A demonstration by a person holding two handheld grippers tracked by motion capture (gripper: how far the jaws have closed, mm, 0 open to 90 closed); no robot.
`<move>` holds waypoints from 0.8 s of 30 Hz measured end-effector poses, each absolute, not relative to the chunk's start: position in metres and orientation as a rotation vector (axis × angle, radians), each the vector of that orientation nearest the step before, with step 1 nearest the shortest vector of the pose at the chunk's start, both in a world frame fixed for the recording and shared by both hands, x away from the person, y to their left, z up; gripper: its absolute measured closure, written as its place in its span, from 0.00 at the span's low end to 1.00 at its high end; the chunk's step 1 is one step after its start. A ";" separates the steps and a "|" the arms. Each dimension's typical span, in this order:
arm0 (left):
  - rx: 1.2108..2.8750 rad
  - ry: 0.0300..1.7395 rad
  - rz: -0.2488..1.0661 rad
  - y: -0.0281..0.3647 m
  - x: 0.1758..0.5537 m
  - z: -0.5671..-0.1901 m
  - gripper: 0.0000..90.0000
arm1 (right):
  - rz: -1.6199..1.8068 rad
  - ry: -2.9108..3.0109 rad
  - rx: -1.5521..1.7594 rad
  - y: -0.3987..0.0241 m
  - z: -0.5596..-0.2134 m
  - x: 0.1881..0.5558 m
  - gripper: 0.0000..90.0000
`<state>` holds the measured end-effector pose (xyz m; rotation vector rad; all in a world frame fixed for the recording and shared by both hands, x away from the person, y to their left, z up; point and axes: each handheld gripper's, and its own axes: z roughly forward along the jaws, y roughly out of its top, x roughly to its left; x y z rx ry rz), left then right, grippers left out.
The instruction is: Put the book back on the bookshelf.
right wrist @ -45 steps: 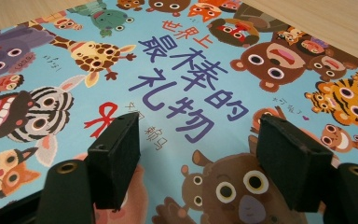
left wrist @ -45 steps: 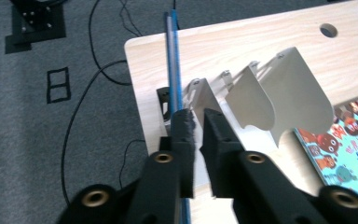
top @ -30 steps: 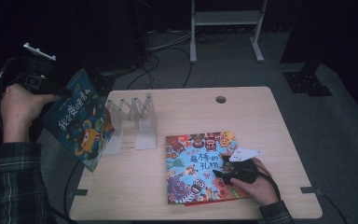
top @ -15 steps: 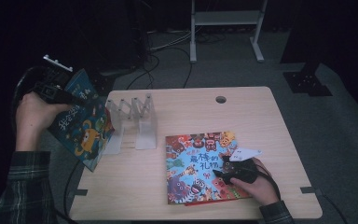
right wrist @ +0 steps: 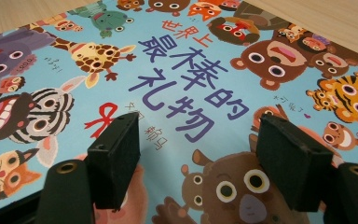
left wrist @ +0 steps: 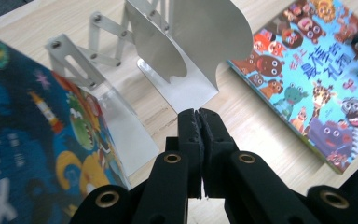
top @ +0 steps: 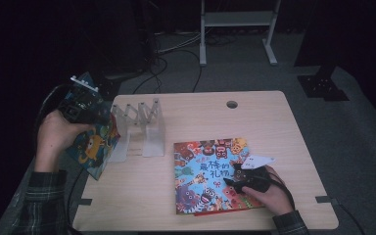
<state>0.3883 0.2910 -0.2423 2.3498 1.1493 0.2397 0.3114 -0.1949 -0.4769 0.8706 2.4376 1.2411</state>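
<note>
Nearest the person, the right hand is resting on the light blue picture book, which is lying flat, cover up, on the near right part of the table. The right gripper is hovering low over that cover with its jaws parted and nothing between them, so this book is not being grasped. Farther along, at the table's left edge, the left gripper is pointing down toward the tabletop with its jaws clenched together on nothing. Right beside it the dark blue picture book is standing tilted, just outside the outermost plate of the folding metal book rack. Whether the gripper's body is pressing on that book, or the book is leaning on the plate, I cannot tell. The slots between the rack's plates are looking bare. Judging from this, the work of shelving the books is at an early stage: the dark blue book is arriving at the rack but is not yet sitting between two plates, and the light blue one is waiting to be lifted and stood up. Beyond the rack, the table's cable hole and a white frame on the floor are sitting idle.
</note>
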 end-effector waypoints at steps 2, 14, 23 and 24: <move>2.360 1.128 0.234 0.287 0.387 -0.249 0.98 | 1.242 2.438 0.871 -0.195 -0.477 0.311 0.33; 2.376 1.084 0.176 0.270 0.379 -0.289 0.95 | 1.243 2.438 0.869 -0.195 -0.477 0.312 0.33; 2.382 1.045 0.194 0.256 0.367 -0.321 0.87 | 1.244 2.440 0.869 -0.195 -0.477 0.312 0.33; 2.386 1.049 0.200 0.254 0.366 -0.325 0.87 | 1.243 2.440 0.868 -0.195 -0.477 0.312 0.33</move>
